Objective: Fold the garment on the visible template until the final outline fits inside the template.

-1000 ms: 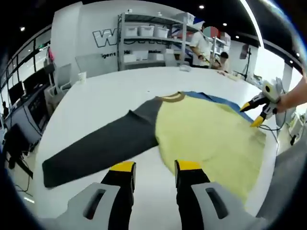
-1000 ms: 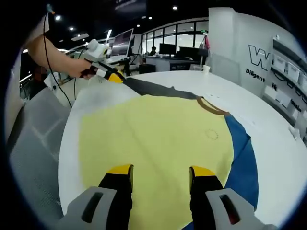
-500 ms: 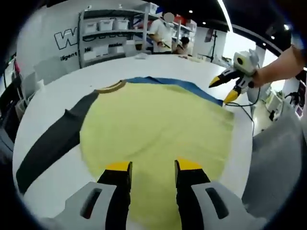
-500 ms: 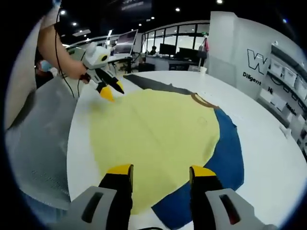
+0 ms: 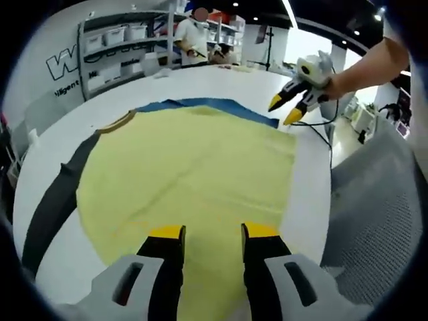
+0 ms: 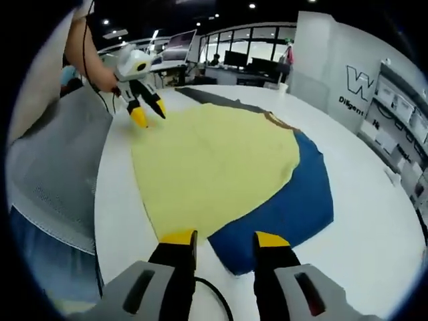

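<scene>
In the left gripper view we had swung our empty, parted left gripper [image 5: 209, 232] over the yellow shirt [image 5: 194, 167] on the white table [image 5: 311, 174], while in the right gripper view our unclenched right gripper [image 6: 225, 239] had retreated to the blue template's [image 6: 294, 204] corner, folding unstarted.

Garment [image 5: 194, 167] on white table [image 5: 314, 180]

This looks like a robotics lab or open-plan tech workspace. At the upper left of the left gripper view, metal shelving [image 5: 127, 50] holds white storage bins against a white wall with large lettering [image 5: 63, 65]. In the right gripper view, a row of computer monitors [image 6: 251, 62] lines the upper background under a dark ceiling with spot lights [image 6: 251, 6], beyond the big white counter [image 6: 374, 227].
</scene>
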Demonstrator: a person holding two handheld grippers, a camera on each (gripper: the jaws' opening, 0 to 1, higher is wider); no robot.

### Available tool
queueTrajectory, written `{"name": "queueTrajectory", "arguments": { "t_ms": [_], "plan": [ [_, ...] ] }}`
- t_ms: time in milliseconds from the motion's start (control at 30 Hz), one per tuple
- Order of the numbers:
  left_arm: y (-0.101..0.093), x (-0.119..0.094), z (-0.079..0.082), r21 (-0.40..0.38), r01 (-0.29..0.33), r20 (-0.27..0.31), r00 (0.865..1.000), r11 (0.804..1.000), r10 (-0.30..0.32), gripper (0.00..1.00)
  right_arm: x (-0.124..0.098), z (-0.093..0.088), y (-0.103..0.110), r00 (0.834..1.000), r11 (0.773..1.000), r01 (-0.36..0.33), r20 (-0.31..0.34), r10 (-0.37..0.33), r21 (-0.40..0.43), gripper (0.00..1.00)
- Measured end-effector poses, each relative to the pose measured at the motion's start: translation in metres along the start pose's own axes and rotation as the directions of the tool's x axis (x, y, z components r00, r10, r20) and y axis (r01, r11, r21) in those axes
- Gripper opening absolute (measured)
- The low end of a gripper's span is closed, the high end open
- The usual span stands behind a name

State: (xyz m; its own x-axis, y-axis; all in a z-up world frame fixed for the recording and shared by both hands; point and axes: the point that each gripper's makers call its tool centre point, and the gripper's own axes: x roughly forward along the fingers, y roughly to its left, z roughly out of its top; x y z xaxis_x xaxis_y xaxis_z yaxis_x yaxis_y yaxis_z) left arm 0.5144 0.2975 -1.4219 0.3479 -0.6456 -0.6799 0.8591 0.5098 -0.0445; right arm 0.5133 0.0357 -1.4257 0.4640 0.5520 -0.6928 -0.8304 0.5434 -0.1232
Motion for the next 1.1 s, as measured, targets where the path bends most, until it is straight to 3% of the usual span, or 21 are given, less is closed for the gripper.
{"name": "queueTrajectory", "arguments": {
  "t_ms": [167, 400, 567, 700, 900, 967, 1100],
  "plan": [
    [-0.011, -0.001, 0.006, 0.012, 0.035, 0.02, 0.999, 0.999, -0.035, 0.32, 0.0, -0.008, 0.0, 0.999, 0.998, -0.02, -0.039, 0.018, -0.062, 0.18],
    [-0.028, -0.002, 0.023, -0.005, 0.117, 0.109, 0.987, 0.993, -0.116, 0.4, 0.004, -0.019, -0.001, 0.995, 0.992, -0.058, -0.087, 0.049, -0.109, 0.12],
    [-0.029, -0.001, 0.027, -0.018, 0.12, 0.125, 0.985, 0.993, -0.117, 0.46, 0.007, -0.018, 0.003, 0.992, 0.981, -0.084, -0.11, 0.066, -0.174, 0.09],
    [-0.03, 0.0, 0.024, -0.029, 0.118, 0.118, 0.987, 0.993, -0.114, 0.46, 0.011, -0.015, 0.01, 0.988, 0.965, -0.121, -0.126, 0.094, -0.234, 0.09],
    [-0.03, -0.001, 0.026, -0.038, 0.109, 0.123, 0.987, 0.993, -0.104, 0.44, 0.018, -0.009, 0.013, 0.986, 0.953, -0.142, -0.127, 0.111, -0.267, 0.05],
    [-0.029, -0.001, 0.026, -0.04, 0.107, 0.122, 0.987, 0.993, -0.101, 0.44, 0.02, -0.01, 0.011, 0.984, 0.954, -0.145, -0.138, 0.111, -0.263, 0.0],
    [-0.029, -0.001, 0.026, -0.045, 0.103, 0.12, 0.988, 0.994, -0.097, 0.43, 0.019, -0.009, 0.008, 0.986, 0.959, -0.138, -0.13, 0.108, -0.248, 0.0]
  ]
}}
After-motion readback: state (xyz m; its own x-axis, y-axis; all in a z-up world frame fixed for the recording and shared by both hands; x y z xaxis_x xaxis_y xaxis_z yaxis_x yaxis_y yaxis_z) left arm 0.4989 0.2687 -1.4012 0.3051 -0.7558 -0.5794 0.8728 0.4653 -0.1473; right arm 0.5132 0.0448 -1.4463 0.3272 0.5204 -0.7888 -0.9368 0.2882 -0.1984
